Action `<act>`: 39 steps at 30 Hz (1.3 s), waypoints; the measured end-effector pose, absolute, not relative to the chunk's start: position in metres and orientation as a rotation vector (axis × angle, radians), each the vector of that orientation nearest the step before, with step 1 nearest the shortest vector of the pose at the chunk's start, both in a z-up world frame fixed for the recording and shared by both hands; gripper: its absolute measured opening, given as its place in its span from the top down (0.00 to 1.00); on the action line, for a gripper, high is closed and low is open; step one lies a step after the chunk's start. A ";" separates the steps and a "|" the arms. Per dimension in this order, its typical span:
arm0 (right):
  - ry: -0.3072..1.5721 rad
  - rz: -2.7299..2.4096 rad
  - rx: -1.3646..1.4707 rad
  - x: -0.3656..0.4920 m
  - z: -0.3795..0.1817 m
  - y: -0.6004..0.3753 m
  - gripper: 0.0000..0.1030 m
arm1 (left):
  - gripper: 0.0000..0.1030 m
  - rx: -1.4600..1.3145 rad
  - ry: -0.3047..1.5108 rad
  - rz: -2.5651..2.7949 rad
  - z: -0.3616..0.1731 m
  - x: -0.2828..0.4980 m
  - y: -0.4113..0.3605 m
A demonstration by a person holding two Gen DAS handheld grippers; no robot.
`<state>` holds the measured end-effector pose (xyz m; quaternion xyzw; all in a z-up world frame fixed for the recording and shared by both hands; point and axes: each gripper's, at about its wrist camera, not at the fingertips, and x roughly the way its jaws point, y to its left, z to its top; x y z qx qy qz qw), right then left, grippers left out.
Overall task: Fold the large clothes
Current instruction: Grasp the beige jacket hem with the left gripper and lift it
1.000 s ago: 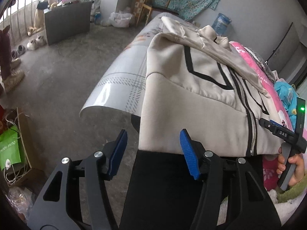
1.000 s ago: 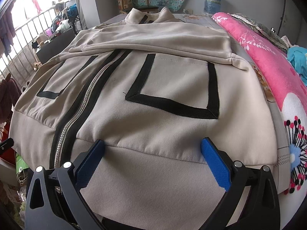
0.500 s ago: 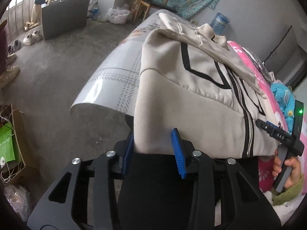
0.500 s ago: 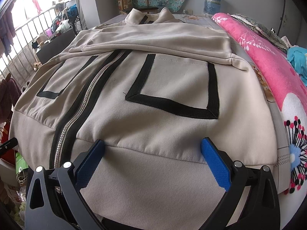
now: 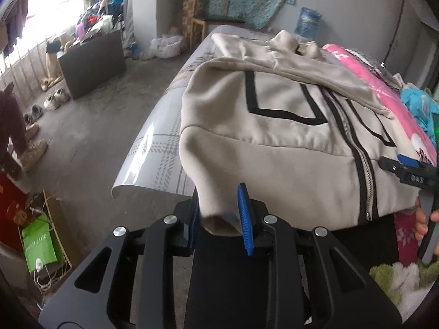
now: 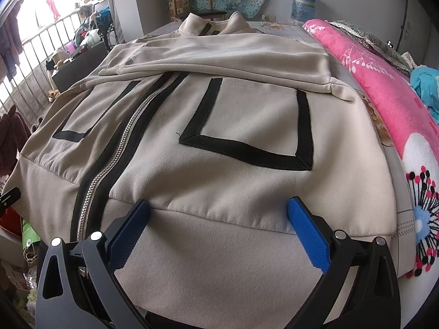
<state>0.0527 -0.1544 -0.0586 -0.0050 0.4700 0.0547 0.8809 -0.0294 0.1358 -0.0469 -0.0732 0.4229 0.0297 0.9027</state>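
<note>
A beige zip jacket [image 5: 274, 142] with black trim lies on the bed, sleeves folded across its chest; it fills the right wrist view [image 6: 219, 126]. My left gripper [image 5: 219, 216] is shut on the jacket's bottom left hem corner, lifted a little off the bed edge. My right gripper [image 6: 216, 233] is open, its blue pads spread over the hem band right of the zipper [image 6: 115, 164]. The right gripper also shows at the right edge of the left wrist view [image 5: 411, 172].
A pink floral blanket [image 6: 397, 104] lies along the bed's right side. The bed's pale sheet edge [image 5: 153, 159] drops to a concrete floor on the left. A dark cabinet [image 5: 90, 63], shoes and a green bag [image 5: 38, 246] stand on that floor.
My left gripper moved onto the hem corner, closed on it and raised it. The right gripper stayed open in place over the hem.
</note>
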 end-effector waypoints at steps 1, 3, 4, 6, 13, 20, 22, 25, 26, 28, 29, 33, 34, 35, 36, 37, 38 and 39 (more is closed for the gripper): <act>0.976 0.114 -0.011 0.052 -0.059 -0.154 0.06 | 0.76 -0.153 0.880 0.074 -0.048 -0.028 0.137; 0.972 0.117 -0.012 0.052 -0.059 -0.155 0.06 | 0.76 -0.151 0.896 0.101 -0.050 -0.024 0.137; 0.971 0.119 -0.012 0.052 -0.059 -0.155 0.06 | 0.80 -0.153 0.898 0.106 -0.050 -0.024 0.137; 0.974 0.129 -0.008 0.051 -0.058 -0.156 0.06 | 0.84 -0.134 0.898 0.123 -0.048 -0.023 0.134; 0.962 0.158 0.035 0.027 -0.039 -0.182 0.06 | 0.90 0.006 0.908 0.173 -0.044 -0.020 0.115; 1.028 0.132 0.082 -0.023 -0.027 -0.225 0.11 | 0.90 0.094 0.924 0.196 -0.046 -0.017 0.107; 1.048 0.119 0.125 -0.034 -0.027 -0.236 0.15 | 0.90 0.099 0.929 0.195 -0.046 -0.017 0.107; 1.058 0.090 0.180 -0.044 -0.029 -0.251 0.20 | 0.90 0.107 0.932 0.197 -0.047 -0.015 0.106; 1.056 0.082 0.196 -0.044 -0.029 -0.255 0.21 | 0.90 0.111 0.932 0.199 -0.047 -0.015 0.105; 1.056 0.059 0.236 -0.043 -0.033 -0.265 0.24 | 0.90 0.115 0.931 0.203 -0.047 -0.016 0.104; 1.059 0.053 0.248 -0.041 -0.035 -0.267 0.26 | 0.90 0.118 0.931 0.204 -0.048 -0.016 0.103; 1.062 0.025 0.313 -0.034 -0.044 -0.277 0.34 | 0.89 0.118 0.931 0.204 -0.048 -0.015 0.103; 1.064 0.018 0.330 -0.033 -0.047 -0.280 0.37 | 0.89 0.119 0.933 0.204 -0.048 -0.015 0.102; 1.067 0.016 0.345 -0.032 -0.049 -0.281 0.38 | 0.89 0.118 0.934 0.204 -0.048 -0.015 0.102; 1.072 0.016 0.365 -0.031 -0.052 -0.284 0.43 | 0.89 0.118 0.935 0.203 -0.048 -0.015 0.102; 1.084 0.021 0.397 -0.030 -0.057 -0.286 0.49 | 0.89 0.119 0.935 0.204 -0.048 -0.015 0.102; 1.095 0.028 0.418 -0.030 -0.060 -0.288 0.53 | 0.89 0.119 0.935 0.204 -0.048 -0.015 0.102; 1.107 0.036 0.439 -0.030 -0.063 -0.289 0.60 | 0.89 0.120 0.936 0.205 -0.048 -0.015 0.102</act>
